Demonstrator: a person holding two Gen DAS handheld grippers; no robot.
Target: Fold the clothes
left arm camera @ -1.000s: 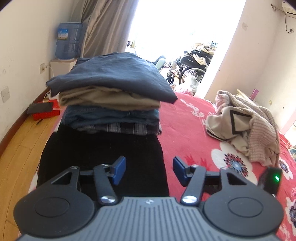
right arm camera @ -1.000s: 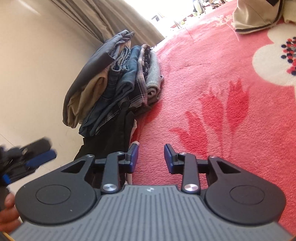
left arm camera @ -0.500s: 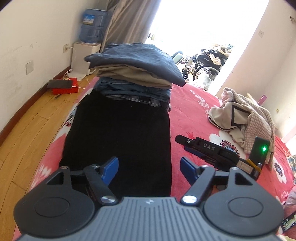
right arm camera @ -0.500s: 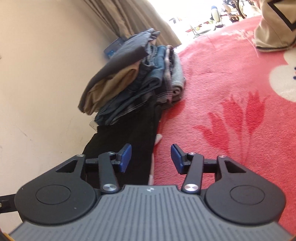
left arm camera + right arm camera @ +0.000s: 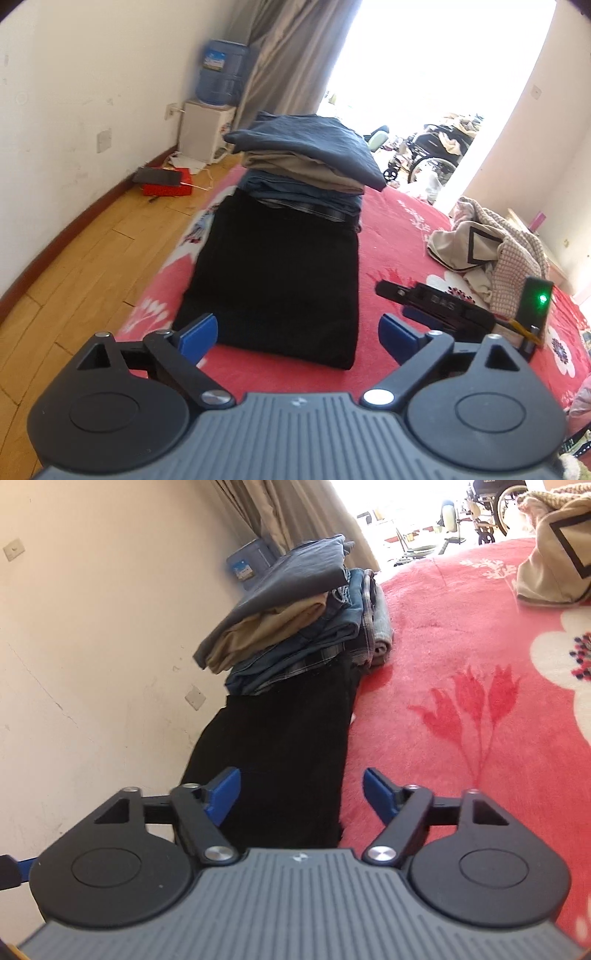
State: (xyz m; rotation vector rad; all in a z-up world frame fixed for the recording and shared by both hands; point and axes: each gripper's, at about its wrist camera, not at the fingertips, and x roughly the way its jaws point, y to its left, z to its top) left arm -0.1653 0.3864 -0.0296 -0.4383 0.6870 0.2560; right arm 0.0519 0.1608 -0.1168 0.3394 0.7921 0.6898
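- Left tongs (image 5: pixel 297 334): blue fingers spread wide, nothing between them; hovering just short of the near hem of the black garment.
- Right tongs (image 5: pixel 301 792): likewise spread, empty; aimed along the right edge of the same garment, tilted view. Seen from the left wrist as a black body with a green light, low over the bedspread just right of the garment.
- Black garment (image 5: pixel 280 273): flat on the red flowered bedspread (image 5: pixel 399 236), laid as a long narrow strip near the left edge of the bed; sides look straight and even. Judged folded lengthwise already, not yet folded end to end.
- Far end of the strip tucked against, possibly under, the pile of folded clothes (image 5: pixel 306 162); cannot tell which.
- Pile: dark blue on top, tan, denim, plaid below; several items apparently done.
- Heap of unfolded clothes (image 5: pixel 487 251) further right on the bedspread, well apart from the pile: beige and checked pieces, crumpled, not yet handled.
- Estimate: task partway; current garment needs its crosswise fold and stacking, then the heap remains.
- Beyond the bed: water bottle (image 5: pixel 221 74), curtain, bright doorway.
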